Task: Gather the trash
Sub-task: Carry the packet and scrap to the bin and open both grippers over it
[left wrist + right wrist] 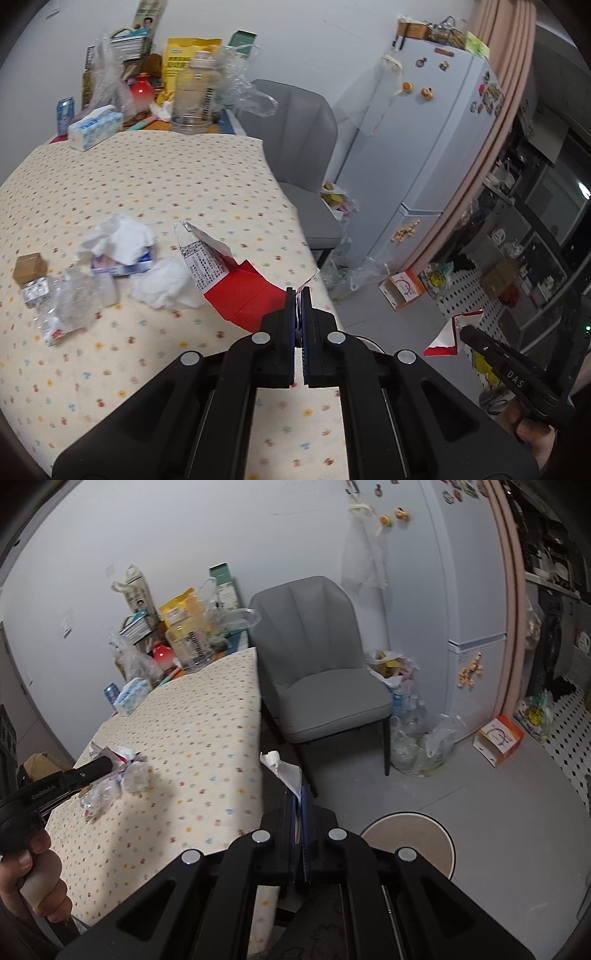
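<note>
Left gripper [298,295] clamped on the corner of a red-and-white flattened carton [221,269], half over the worktop [147,177] edge. Right gripper [300,794] jaws closed on a white torn scrap [284,770], off the worktop, probably for carrying both away. Tissues [118,236] and wrappers [66,302] left behind.

Grey upholstered chair [317,664] drawn up at the far side of the table, seat bare; white fridge [417,147] beyond, dotted with magnets, baskets on top; pink curtain [502,122] hanging beside the fridge. At the table's far end against the wall: tissue box [94,127], blue drink can [65,112], tall clear bottle [195,94], yellow bag [184,62], red pot [142,90]. Orange-and-white box [500,740] on the grey floor; round beige stool top [410,836] lower down.
</note>
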The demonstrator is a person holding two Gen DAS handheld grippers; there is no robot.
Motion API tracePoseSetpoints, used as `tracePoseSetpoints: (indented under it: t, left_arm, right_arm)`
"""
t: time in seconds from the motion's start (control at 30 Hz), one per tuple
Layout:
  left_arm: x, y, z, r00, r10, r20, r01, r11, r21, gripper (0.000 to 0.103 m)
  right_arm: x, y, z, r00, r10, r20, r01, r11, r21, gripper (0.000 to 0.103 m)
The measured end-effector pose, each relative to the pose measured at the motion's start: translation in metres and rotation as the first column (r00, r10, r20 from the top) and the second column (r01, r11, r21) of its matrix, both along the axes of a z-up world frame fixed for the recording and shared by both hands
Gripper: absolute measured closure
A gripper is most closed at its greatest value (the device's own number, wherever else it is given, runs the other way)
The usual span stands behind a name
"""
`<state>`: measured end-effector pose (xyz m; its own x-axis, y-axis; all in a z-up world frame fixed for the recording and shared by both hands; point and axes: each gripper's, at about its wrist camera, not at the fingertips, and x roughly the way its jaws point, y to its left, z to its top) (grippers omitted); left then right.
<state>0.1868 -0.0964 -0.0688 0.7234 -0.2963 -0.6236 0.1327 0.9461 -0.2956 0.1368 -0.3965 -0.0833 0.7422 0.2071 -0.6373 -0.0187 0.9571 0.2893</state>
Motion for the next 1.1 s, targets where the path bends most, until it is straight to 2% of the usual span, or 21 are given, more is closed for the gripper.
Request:
tracePoseSetpoints:
  t: [0.23, 0.6, 0.77, 0.8, 0.83, 0.9, 1.1]
  left_arm:
    - [0.017, -0.047, -0.004, 0.997, -0.074, -0.015, 0.074, 0.997, 0.026, 0.099]
    - [0.039, -0.093, -0.018, 0.988, -0.140, -0.064, 0.143, 0.988, 0.056, 0.099]
    - [0.045, -0.113, -0.022, 0.984, -0.163, -0.078, 0.169, 0.983, 0.072, 0.099]
    - [0.045, -0.118, -0.023, 0.982, -0.169, -0.080, 0.175, 0.982, 0.076, 0.099]
    - [0.046, -0.123, -0.024, 0.981, -0.176, -0.083, 0.183, 0.980, 0.080, 0.099]
    - [0.047, -0.133, -0.027, 0.977, -0.192, -0.091, 0.200, 0.976, 0.088, 0.099]
    - [0.048, -0.167, -0.035, 0.962, -0.248, -0.114, 0.260, 0.959, 0.114, 0.099]
  right_arm:
    - [0.005, -0.037, -0.025, 0.996, -0.072, -0.044, 0.073, 0.997, 0.025, 0.100]
    - [0.033, -0.079, -0.071, 0.981, -0.154, -0.118, 0.161, 0.986, 0.054, 0.100]
    - [0.044, -0.103, -0.098, 0.972, -0.168, -0.162, 0.188, 0.975, 0.118, 0.096]
    - [0.046, -0.106, -0.101, 0.972, -0.163, -0.167, 0.184, 0.975, 0.123, 0.093]
    - [0.046, -0.110, -0.105, 0.972, -0.166, -0.167, 0.188, 0.974, 0.129, 0.073]
    - [0.040, -0.116, -0.106, 0.973, -0.189, -0.135, 0.208, 0.968, 0.141, 0.051]
    - [0.024, -0.133, -0.108, 0.968, -0.202, -0.149, 0.224, 0.963, 0.152, 0.051]
